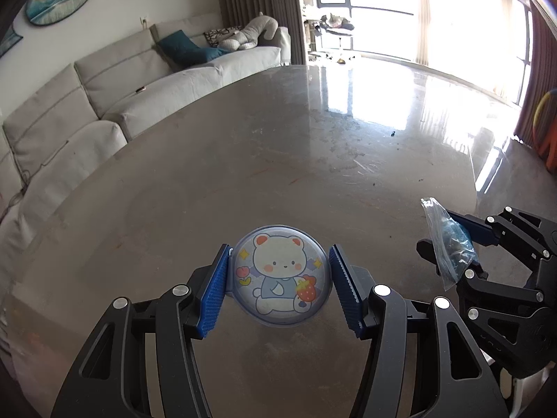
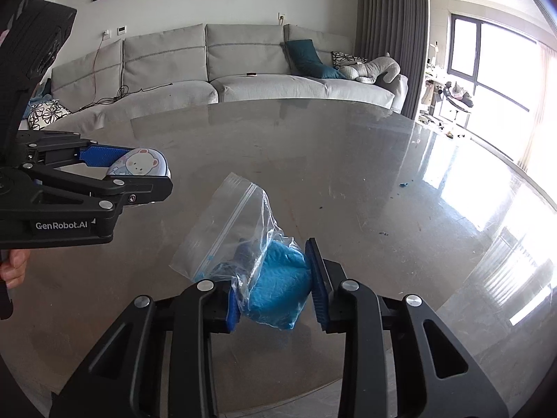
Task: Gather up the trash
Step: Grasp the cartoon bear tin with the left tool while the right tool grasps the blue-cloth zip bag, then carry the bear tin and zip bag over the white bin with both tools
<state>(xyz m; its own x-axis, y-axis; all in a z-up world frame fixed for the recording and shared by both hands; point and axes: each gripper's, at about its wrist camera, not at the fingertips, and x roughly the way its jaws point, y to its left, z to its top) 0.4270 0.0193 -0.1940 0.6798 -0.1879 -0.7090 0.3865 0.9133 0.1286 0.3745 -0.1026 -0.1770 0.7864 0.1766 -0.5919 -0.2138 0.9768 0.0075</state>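
A round tin (image 1: pixel 282 278) with a cartoon bear on its lid sits between the blue pads of my left gripper (image 1: pixel 280 249), which is shut on its sides above the grey table (image 1: pixel 278 139). In the right wrist view the same tin (image 2: pixel 142 165) shows in the left gripper (image 2: pixel 149 167) at the far left. My right gripper (image 2: pixel 275 271) is shut on a clear zip bag (image 2: pixel 243 216) holding a crumpled blue wad (image 2: pixel 282 285). The bag's open mouth sticks up and away from the pads. From the left wrist view, the bag (image 1: pixel 449 244) and right gripper (image 1: pixel 449 237) are at the right edge.
Small blue crumbs (image 2: pixel 403 184) and dark specks (image 1: pixel 393 134) lie on the glossy tabletop toward the window side. A grey sofa (image 2: pixel 243 80) with cushions runs beyond the table's far edge. A person's hand (image 2: pixel 14 264) holds the left gripper's handle.
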